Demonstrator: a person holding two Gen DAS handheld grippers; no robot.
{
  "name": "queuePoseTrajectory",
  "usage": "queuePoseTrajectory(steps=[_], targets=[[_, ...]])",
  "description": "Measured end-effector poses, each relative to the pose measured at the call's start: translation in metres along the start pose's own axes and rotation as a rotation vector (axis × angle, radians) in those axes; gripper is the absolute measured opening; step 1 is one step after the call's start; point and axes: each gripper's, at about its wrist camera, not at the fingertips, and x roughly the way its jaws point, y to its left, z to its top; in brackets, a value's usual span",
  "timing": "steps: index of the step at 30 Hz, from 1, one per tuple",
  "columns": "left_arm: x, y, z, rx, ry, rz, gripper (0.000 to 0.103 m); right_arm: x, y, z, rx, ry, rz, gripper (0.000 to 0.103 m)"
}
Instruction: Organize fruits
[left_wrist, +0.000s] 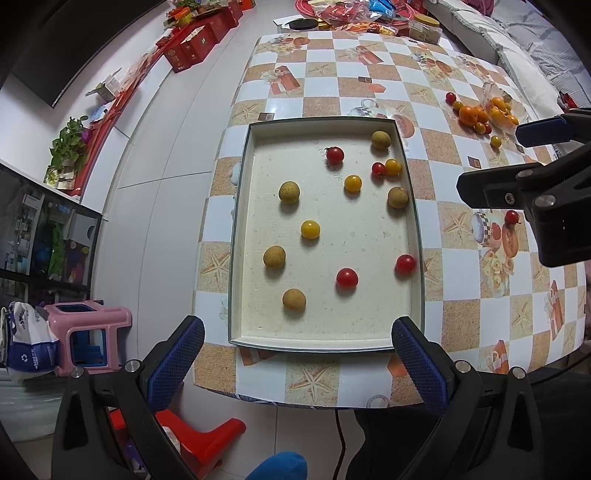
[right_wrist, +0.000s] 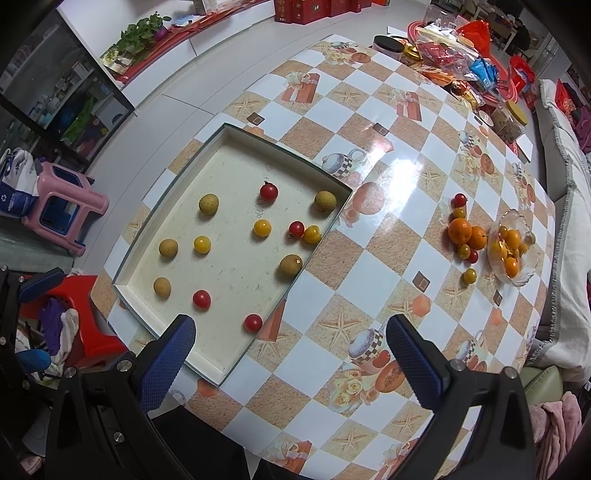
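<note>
Clutter crowds the far end of the table (right_wrist: 369, 236): red bags (right_wrist: 443, 51), jars (right_wrist: 511, 120), a black lid (right_wrist: 388, 43). Nothing lies between either gripper and the tray (left_wrist: 238, 206), a shallow cream box near the front edge holding scattered fruit (four red tomatoes, four yellow ones, five brownish longans). More fruit sits well apart to the right: two oranges (right_wrist: 467, 232) with small tomatoes beside a glass bowl (right_wrist: 526, 275) of yellow fruit. Left gripper (left_wrist: 297, 338) and right gripper (right_wrist: 290, 338) both hover above the table, fingers spread wide, empty.
</note>
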Motion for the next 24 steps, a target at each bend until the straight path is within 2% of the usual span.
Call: queuePoseTrajectory(steps=[24], targets=[[-0.0007, -0.0016, 0.0013, 0.01, 0.001, 0.006, 0.102, 0.0002, 0.0019, -0.001, 0.0, -0.001, 0.002, 0.103]])
